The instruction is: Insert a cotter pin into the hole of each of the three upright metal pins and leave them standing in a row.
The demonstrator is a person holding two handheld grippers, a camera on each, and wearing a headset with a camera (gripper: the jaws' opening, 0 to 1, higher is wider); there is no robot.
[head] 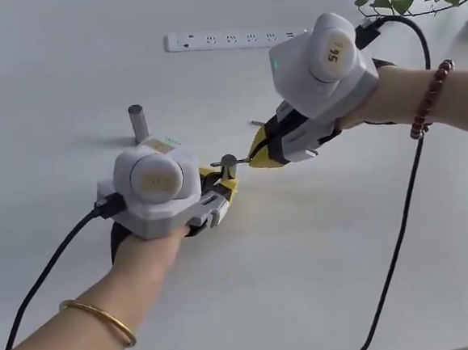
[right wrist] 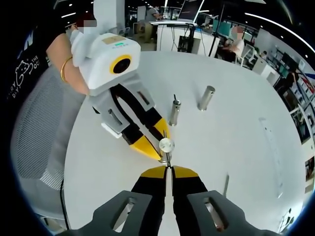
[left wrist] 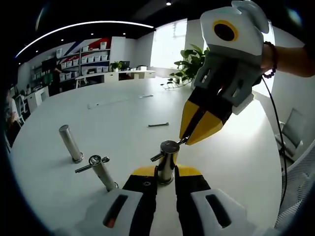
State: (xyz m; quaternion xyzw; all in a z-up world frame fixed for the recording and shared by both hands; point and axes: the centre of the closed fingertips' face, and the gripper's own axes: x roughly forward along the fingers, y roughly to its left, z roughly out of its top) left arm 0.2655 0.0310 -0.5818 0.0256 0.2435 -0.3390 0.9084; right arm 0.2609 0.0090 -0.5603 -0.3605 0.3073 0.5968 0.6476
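— What colours are you getting on the tools?
— I see a white-bodied left gripper (head: 228,185) with black jaws tipped yellow. The white-bodied right gripper (head: 255,158) matches it.
— And the parts?
— The silver-grey upright metal pin (head: 228,161) is plain and shiny, the thin grey metal cotter pin (left wrist: 156,157) duller. The plain white flat table (head: 305,258) has no pattern. I count one gold metal bangle (head: 99,319) and one reddish-brown bead bracelet (head: 429,99).

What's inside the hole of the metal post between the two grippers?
A thin cotter pin goes through the metal post near its top. One end sticks out of the side, and the right gripper pinches the other. The part inside the hole is hidden.
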